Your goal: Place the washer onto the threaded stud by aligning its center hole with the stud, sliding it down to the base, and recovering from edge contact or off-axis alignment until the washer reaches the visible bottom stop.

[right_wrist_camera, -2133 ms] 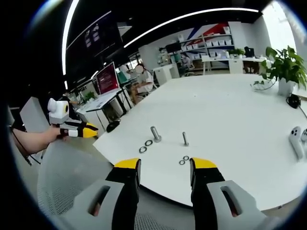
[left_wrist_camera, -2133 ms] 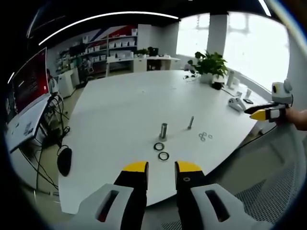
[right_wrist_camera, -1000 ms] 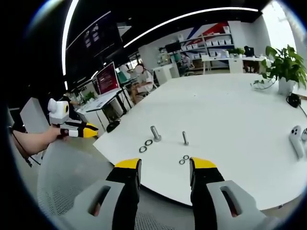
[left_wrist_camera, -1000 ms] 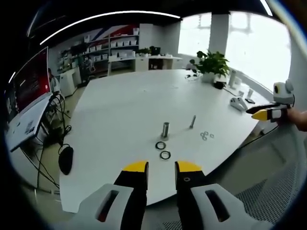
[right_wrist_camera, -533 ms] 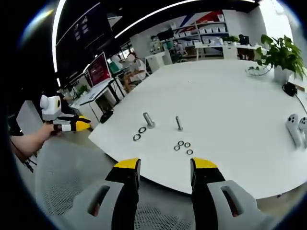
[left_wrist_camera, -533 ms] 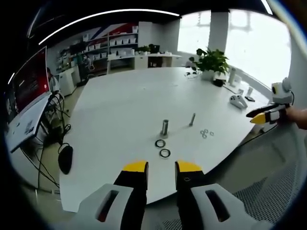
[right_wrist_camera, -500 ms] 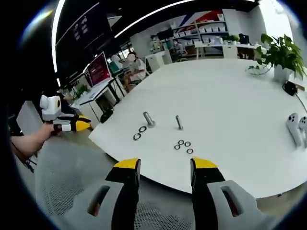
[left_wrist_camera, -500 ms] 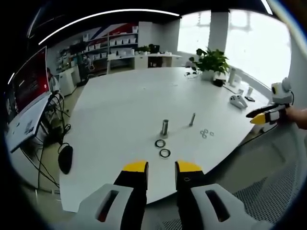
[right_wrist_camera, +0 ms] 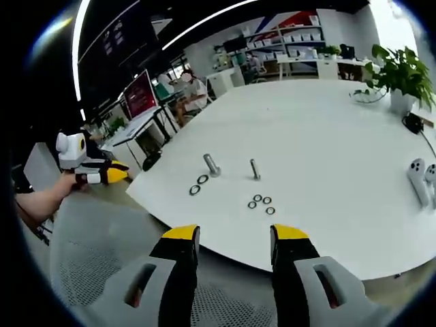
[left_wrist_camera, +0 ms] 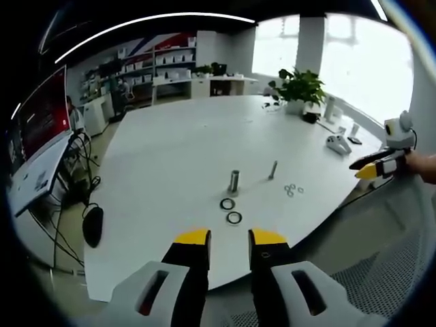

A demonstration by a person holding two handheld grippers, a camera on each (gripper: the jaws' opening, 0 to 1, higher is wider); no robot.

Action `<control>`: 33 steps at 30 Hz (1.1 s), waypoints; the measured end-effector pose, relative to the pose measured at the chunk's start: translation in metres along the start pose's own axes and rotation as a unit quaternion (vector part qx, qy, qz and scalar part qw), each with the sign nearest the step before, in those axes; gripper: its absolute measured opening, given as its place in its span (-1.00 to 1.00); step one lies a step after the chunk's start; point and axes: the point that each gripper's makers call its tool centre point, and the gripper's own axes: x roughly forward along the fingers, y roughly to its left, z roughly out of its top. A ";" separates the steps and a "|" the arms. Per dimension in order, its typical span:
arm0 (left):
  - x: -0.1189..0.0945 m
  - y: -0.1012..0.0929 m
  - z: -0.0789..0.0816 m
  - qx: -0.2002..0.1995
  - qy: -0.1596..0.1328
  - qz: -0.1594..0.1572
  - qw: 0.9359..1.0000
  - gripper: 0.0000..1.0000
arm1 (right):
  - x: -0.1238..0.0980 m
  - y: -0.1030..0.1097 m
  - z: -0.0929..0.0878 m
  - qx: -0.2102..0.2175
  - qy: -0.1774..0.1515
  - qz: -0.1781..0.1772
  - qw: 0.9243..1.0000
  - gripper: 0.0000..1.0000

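On the white table [left_wrist_camera: 170, 150] a thick threaded stud [left_wrist_camera: 234, 182] and a thin stud [left_wrist_camera: 273, 169] stand upright. Two large washers [left_wrist_camera: 230, 210] lie flat just in front of the thick stud, and several small washers [left_wrist_camera: 293, 190] lie beside the thin one. My left gripper [left_wrist_camera: 229, 238] hovers open off the table's near edge, nothing between its jaws. In the right gripper view the thick stud [right_wrist_camera: 210, 164], thin stud [right_wrist_camera: 255, 169], large washers [right_wrist_camera: 198, 185] and small washers [right_wrist_camera: 261, 201] lie ahead of my open, empty right gripper [right_wrist_camera: 235, 235].
A hand holds the right gripper [left_wrist_camera: 378, 165] off the table's right edge; the left gripper [right_wrist_camera: 95, 176] shows likewise at the left. White controllers [right_wrist_camera: 422, 180] and a potted plant [right_wrist_camera: 402, 71] sit far right. A mesh chair [right_wrist_camera: 88, 272] is below. Desks and monitors stand beyond.
The right gripper view has risen and tilted slightly toward the table, bringing all the small washers into sight. Studs and washers have not moved. Both grippers stay open.
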 end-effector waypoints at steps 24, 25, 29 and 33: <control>0.006 -0.006 -0.012 0.000 0.038 -0.016 0.999 -0.55 | 0.000 0.001 0.001 0.006 -0.006 0.005 1.000 -0.13; 0.006 -0.006 -0.013 0.004 0.042 -0.017 0.999 -0.55 | 0.000 0.001 0.001 0.006 -0.005 0.006 1.000 -0.13; 0.007 -0.007 -0.016 0.010 0.057 -0.016 0.998 -0.53 | 0.000 0.002 0.001 0.007 -0.005 0.008 1.000 -0.13; 0.009 -0.005 -0.022 0.001 0.077 -0.017 0.997 -0.49 | 0.000 0.002 0.001 0.010 -0.005 0.009 1.000 -0.13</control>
